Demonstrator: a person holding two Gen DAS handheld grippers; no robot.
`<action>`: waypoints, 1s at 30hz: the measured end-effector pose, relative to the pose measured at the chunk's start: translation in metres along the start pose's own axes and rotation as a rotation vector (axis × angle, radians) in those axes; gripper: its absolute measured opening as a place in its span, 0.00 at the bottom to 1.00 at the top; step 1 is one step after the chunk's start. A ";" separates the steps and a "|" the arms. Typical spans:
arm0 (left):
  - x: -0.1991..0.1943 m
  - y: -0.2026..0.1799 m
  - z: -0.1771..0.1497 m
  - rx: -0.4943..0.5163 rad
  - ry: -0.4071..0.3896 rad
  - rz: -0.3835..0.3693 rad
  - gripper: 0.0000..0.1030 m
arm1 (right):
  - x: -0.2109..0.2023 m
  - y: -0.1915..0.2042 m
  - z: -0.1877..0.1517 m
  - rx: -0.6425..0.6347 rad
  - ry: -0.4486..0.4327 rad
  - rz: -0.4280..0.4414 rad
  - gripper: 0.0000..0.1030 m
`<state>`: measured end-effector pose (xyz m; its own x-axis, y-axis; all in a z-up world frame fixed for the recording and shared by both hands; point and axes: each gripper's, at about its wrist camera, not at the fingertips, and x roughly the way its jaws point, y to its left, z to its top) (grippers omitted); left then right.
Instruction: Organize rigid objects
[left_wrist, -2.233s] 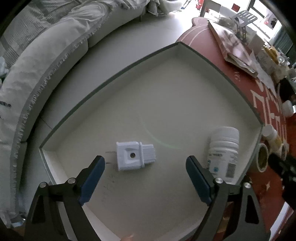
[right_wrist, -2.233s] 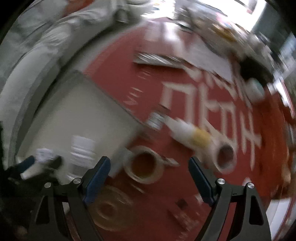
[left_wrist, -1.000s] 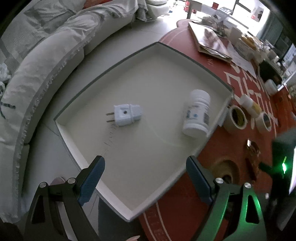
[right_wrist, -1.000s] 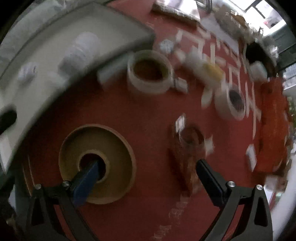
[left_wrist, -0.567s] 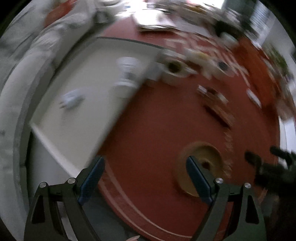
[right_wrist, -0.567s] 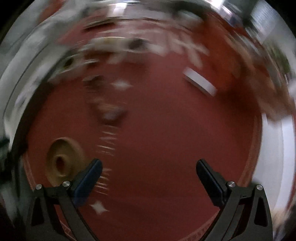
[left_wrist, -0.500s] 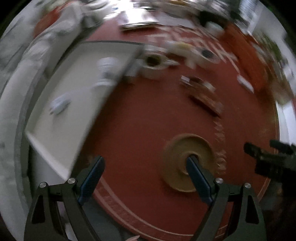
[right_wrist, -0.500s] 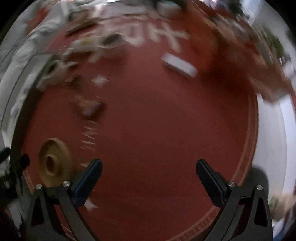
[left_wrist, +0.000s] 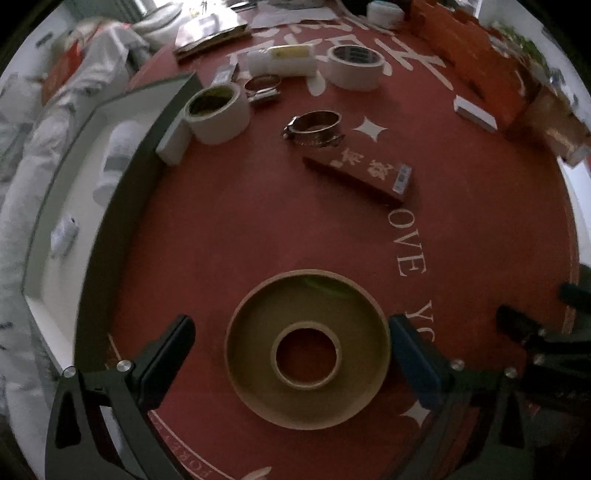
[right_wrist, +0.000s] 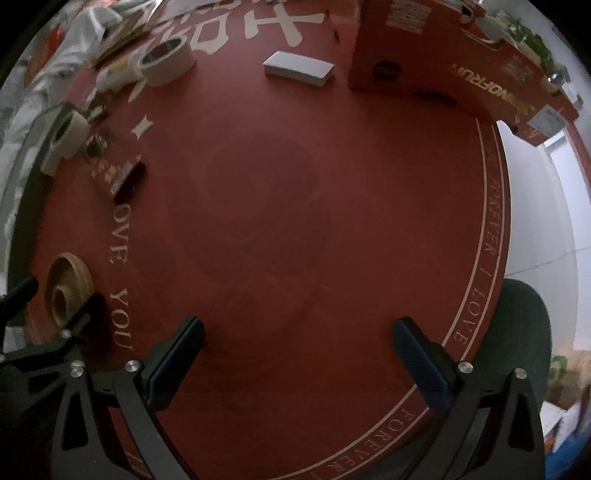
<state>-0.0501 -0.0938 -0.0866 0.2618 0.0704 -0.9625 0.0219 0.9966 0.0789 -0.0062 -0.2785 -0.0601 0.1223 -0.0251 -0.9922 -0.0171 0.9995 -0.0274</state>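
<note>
Now left tongs (left_wrist: 291, 347) opening astride tape roll (left_wrist: 307, 349), off the tray (left_wrist: 110, 206); right tongs (right_wrist: 295, 354) spread

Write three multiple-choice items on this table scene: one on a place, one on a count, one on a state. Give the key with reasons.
1. The brown tape roll lies:
A. in the tray
B. between the left gripper's fingers
C. on the red box

2. White tape rolls in the left wrist view:
A. two
B. four
C. none

3. The right gripper is:
A. shut on a bottle
B. shut on tape
C. open and holding nothing

Key: B, the roll sits on the tablecloth between the opening jaws; A, one by the tray, one farther back; C, only bare cloth lies between its fingers.
</note>
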 end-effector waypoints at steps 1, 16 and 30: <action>0.003 0.002 0.000 -0.012 0.002 -0.014 1.00 | -0.001 -0.001 0.001 -0.001 -0.003 0.000 1.00; 0.015 0.016 -0.015 -0.135 -0.063 -0.063 1.00 | -0.027 0.040 0.023 -0.032 -0.063 0.067 1.00; 0.013 0.006 -0.019 -0.131 -0.058 -0.063 1.00 | -0.011 0.187 0.178 -0.335 -0.081 0.018 1.00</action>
<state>-0.0653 -0.0857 -0.1032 0.3190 0.0092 -0.9477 -0.0848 0.9962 -0.0189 0.1660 -0.0874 -0.0329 0.1974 0.0081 -0.9803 -0.3429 0.9374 -0.0613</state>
